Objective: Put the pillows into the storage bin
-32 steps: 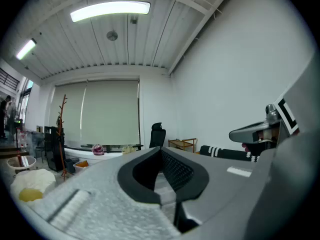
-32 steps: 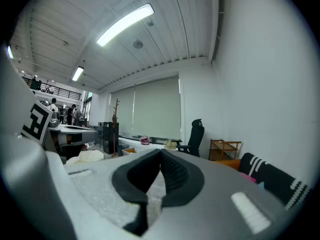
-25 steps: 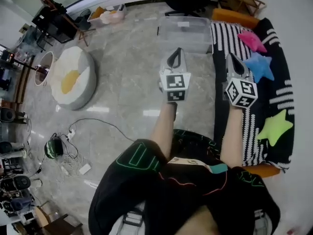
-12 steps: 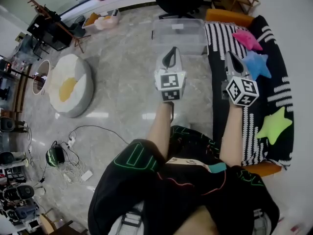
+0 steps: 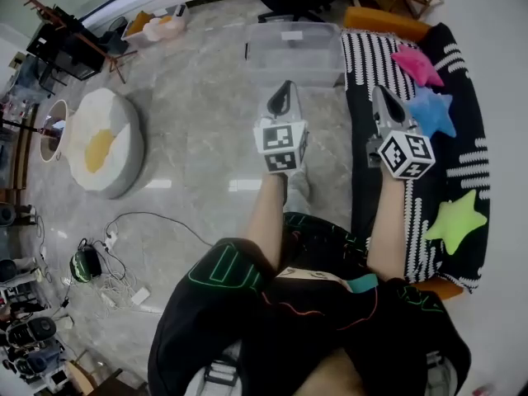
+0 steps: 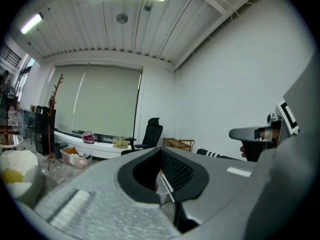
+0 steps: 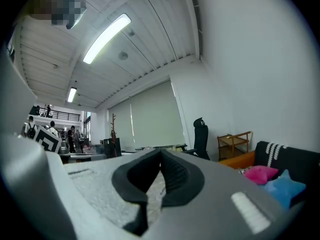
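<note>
Left claw (image 5: 285, 90): jaws pressed together, holding nothing, level above the floor (image 5: 206, 122).
Right claw (image 5: 379, 92): jaws together too, empty, over the sofa's (image 5: 474, 190) striped edge.
Pillows: pink pillow (image 5: 415, 64), blue star pillow (image 5: 431, 110) and green star pillow (image 5: 454, 219) lie on the sofa.
Storage bin (image 5: 272, 66): clear, on the floor beside the sofa's far end.
</note>
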A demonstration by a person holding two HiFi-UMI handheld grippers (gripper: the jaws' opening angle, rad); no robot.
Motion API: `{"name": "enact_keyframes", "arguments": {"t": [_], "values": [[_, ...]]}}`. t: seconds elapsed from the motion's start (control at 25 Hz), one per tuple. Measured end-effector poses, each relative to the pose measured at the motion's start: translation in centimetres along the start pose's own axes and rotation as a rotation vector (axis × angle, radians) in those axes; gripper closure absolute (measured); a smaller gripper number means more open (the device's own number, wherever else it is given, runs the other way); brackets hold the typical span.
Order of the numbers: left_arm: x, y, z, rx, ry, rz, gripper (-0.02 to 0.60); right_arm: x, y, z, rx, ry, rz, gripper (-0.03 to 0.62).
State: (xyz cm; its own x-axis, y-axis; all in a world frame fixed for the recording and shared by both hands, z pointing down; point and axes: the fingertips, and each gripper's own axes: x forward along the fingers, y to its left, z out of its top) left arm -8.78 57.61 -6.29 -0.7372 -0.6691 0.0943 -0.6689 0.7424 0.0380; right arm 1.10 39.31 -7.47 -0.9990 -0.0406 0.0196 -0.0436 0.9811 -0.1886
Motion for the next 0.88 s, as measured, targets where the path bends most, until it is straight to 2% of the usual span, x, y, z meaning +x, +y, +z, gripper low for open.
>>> {"name": "enact_keyframes", "arguments": {"t": [0.24,0.36,0.64,0.76,0.88], "values": [[7.5,2.6,-1.4,-0.022,0.08,-0.006,0.572,7.6,-1.5,-0.8,0.038,0.044,0.06,0.591],[12.3,3.5,-2.0,-0.002,0.118,-0.004,0.572,11.6,-3.6,-0.9,0.037,0.072,0.055,0.591],[23.3,4.4,-1.5,-0.049,0.119,-0.055,0.572,19.3,-10.6,-0.3,0.028,0.122,-0.038,0.591],[26.7,4.8,-1.1,-0.034,0.127,-0.076,0.572,21.6,-12.5,-0.1,0.022,0.128,-0.075,0.591],[29.4,4.3,-1.7,-0.029,0.143,-0.09,0.572,21.4,-17.4,-0.1,0.049,0.129,-0.183,0.591]]}}
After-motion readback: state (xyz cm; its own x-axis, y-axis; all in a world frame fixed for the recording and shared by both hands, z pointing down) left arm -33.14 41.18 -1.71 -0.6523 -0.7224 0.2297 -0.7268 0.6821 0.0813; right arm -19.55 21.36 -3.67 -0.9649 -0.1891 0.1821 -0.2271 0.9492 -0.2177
